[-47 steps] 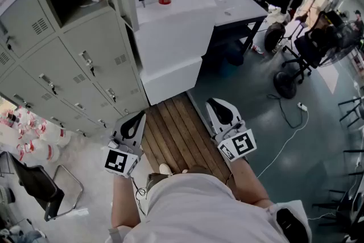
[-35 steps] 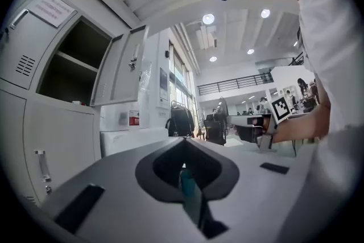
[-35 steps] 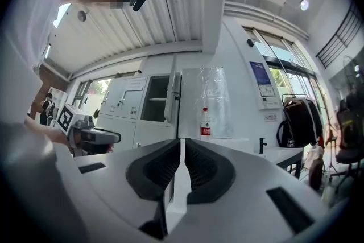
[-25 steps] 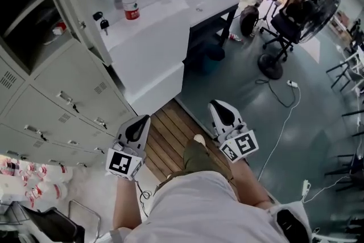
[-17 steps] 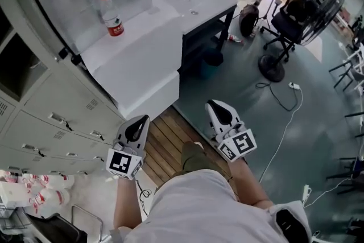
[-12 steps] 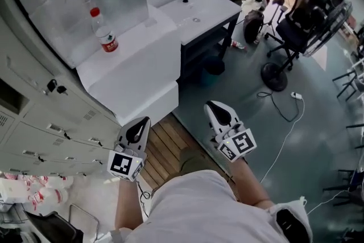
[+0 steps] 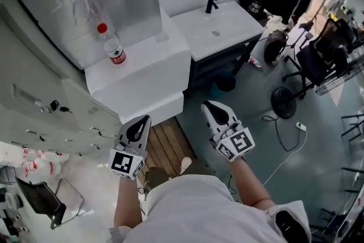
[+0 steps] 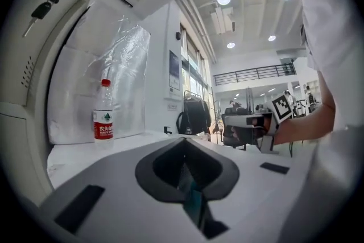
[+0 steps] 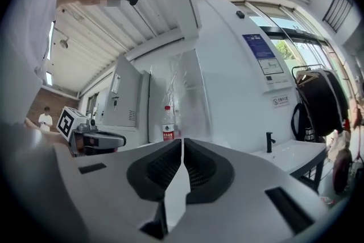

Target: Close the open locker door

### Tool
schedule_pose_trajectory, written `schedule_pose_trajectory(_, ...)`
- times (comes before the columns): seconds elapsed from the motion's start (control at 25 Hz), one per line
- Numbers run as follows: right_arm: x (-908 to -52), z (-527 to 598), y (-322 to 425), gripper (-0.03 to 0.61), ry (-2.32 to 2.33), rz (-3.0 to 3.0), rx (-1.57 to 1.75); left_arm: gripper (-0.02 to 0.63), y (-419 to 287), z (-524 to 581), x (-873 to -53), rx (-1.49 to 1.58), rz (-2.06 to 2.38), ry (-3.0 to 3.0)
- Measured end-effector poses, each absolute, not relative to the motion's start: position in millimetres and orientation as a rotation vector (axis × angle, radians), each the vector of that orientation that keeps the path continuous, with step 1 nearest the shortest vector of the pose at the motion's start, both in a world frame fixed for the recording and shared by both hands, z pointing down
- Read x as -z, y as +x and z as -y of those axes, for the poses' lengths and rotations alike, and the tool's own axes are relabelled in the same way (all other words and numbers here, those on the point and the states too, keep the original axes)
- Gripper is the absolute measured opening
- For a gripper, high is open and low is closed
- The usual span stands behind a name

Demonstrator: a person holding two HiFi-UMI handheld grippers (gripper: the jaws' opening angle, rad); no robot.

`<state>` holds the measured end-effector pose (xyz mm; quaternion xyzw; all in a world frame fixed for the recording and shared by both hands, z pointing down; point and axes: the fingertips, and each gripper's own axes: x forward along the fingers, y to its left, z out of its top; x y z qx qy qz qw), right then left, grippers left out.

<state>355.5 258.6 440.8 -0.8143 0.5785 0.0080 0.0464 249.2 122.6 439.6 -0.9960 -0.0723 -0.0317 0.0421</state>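
Fingers of left gripper (image 7: 141,122) and right gripper (image 7: 212,107) pressed together, empty. Open door (image 7: 40,68) at far left, apart from both. Risk: push near hanging keys (image 7: 55,105) snags them; weak shove leaves door ajar.

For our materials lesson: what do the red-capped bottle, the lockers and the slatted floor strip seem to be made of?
Bottle: clear plastic, likely; see-through body, red cap, printed label.
Lockers: painted sheet metal, probably; flat grey matt doors with vent slots.
Floor strip: wood or wood-look; brown parallel slats.
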Motion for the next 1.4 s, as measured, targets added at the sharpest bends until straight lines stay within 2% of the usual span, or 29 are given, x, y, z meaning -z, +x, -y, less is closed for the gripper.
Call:
schedule_pose_trajectory(0.32,-420.6,-205.9,340.4,0.023,-2.321,-1.956,-0.053,0.002,217.8,-79.3,-430.8,0.1,-0.07,-3.068)
schedule_pose_trajectory(1.12,-414.0,-59.3,244.7,0.021,-1.956,-2.339,-0.047,0.003,83.1,19.0,-417.9,0.063,-0.613,-2.988)
schedule_pose_trajectory(1.4,-411.9,-52.1,238.0,0.02,-1.971,-2.33,-0.05,0.054,64.7,39.6,-404.6,0.011,-0.698,-2.961)
